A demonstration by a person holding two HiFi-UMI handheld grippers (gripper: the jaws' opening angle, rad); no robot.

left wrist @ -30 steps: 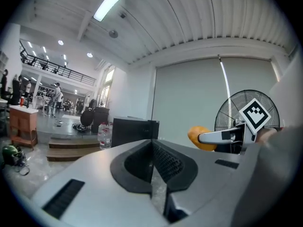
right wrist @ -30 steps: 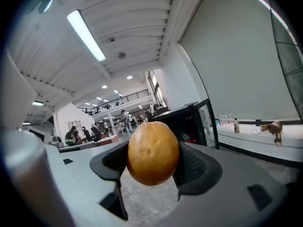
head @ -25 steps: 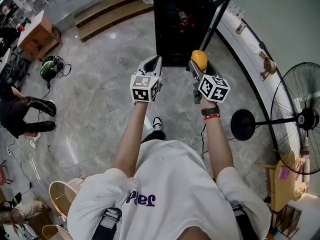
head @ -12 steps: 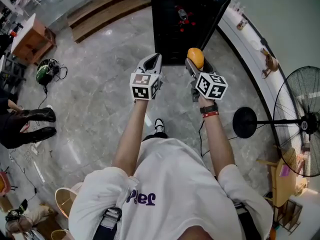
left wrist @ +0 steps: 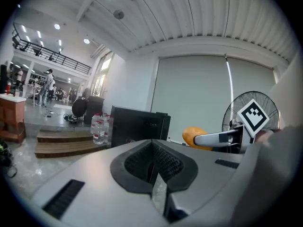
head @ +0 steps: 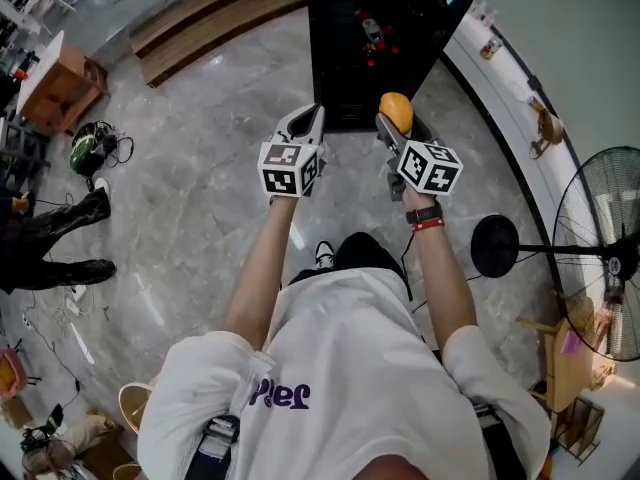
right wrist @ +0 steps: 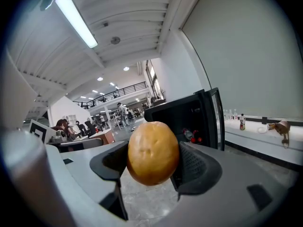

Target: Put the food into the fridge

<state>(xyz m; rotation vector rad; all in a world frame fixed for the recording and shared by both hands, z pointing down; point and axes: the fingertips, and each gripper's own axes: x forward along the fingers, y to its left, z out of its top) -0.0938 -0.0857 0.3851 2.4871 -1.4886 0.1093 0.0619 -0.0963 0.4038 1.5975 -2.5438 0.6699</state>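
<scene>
An orange round fruit (right wrist: 152, 152) sits between the jaws of my right gripper (right wrist: 152, 161), which is shut on it. In the head view the fruit (head: 396, 111) shows at the tip of the right gripper (head: 398, 120), just short of the black fridge (head: 365, 43). The fridge door (head: 455, 23) stands open at the right, and red items (right wrist: 190, 136) lie inside. My left gripper (head: 306, 125) hangs level beside the right one, a little apart. Its jaws meet with nothing between them (left wrist: 152, 148). From the left gripper view the fruit (left wrist: 196, 136) and fridge (left wrist: 137, 124) lie ahead.
A standing fan (head: 600, 258) is at the right, by a white curved ledge (head: 510, 88) with small items. Wooden steps (head: 200, 18) and water bottles (left wrist: 97, 126) lie left of the fridge. A wooden cabinet (head: 60, 78) and a person's boots (head: 60, 238) are far left.
Both grippers have moved forward toward the fridge with the person's step, and the fridge now looks nearer. The fruit stays in the right gripper.
</scene>
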